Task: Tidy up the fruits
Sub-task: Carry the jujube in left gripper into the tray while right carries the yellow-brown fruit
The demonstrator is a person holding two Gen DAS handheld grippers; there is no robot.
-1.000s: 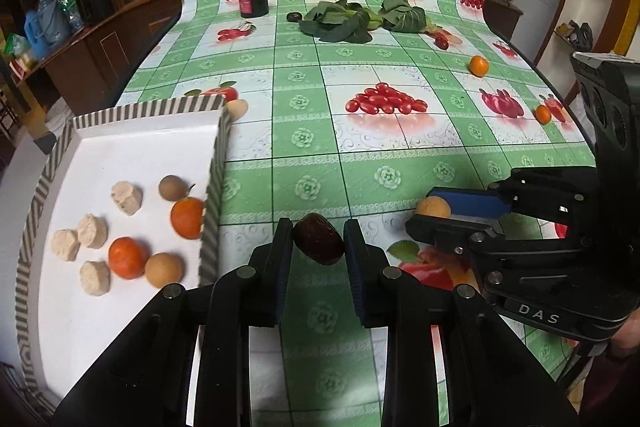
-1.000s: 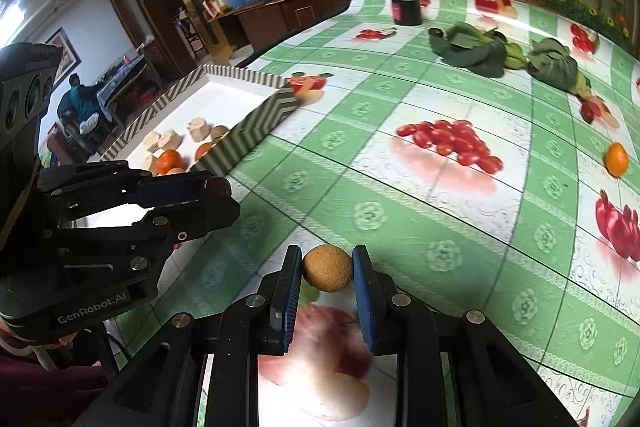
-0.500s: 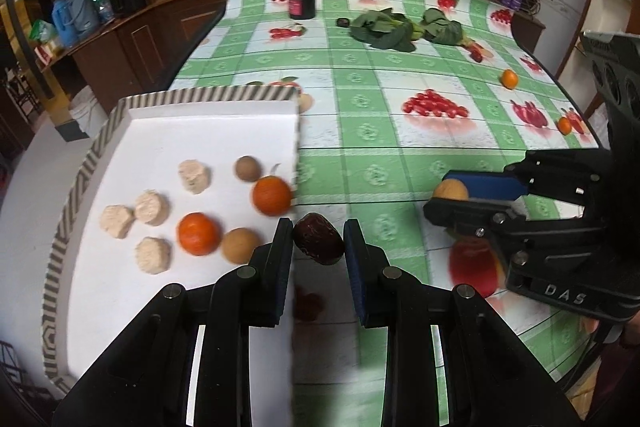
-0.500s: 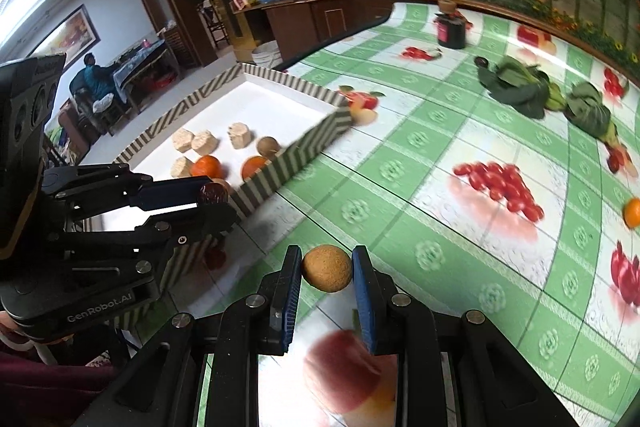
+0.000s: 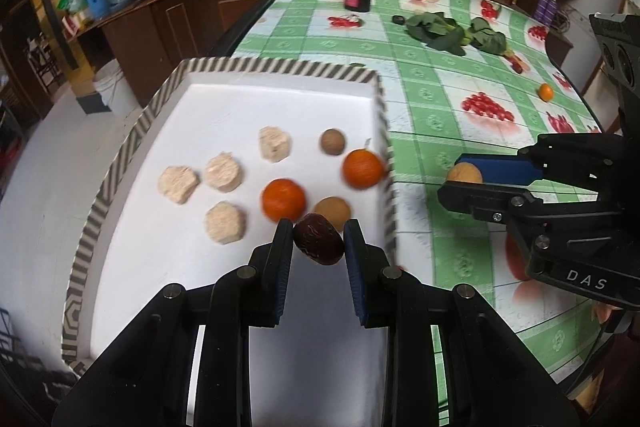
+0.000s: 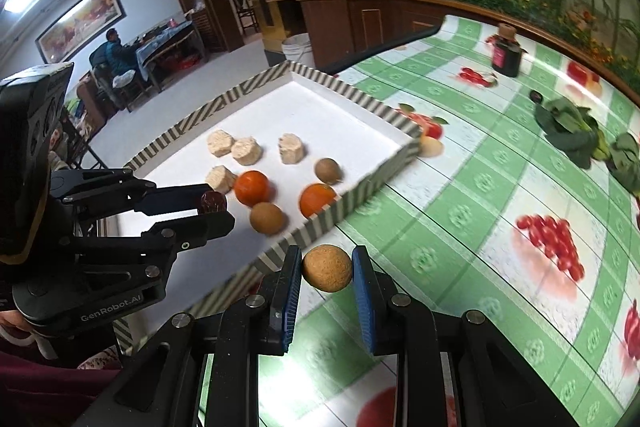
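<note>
Right gripper [image 6: 327,269] clamps round tan fruit [image 6: 327,268] just outside striped-rim white tray [image 6: 360,187]; left gripper [image 6: 214,207] grips dark red date [image 6: 212,202] over tray.

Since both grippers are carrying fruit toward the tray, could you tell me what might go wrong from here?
The left gripper holds the dark red date above crowded fruit; dropped here, it may knock the brown fruit. The right gripper holds its tan round fruit outside the striped tray wall, which it might clip.

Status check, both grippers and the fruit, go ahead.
Left gripper shut on dark red date, over the tray. Right gripper shut on tan round fruit, outside the tray's near wall. Nothing blocking.
</note>
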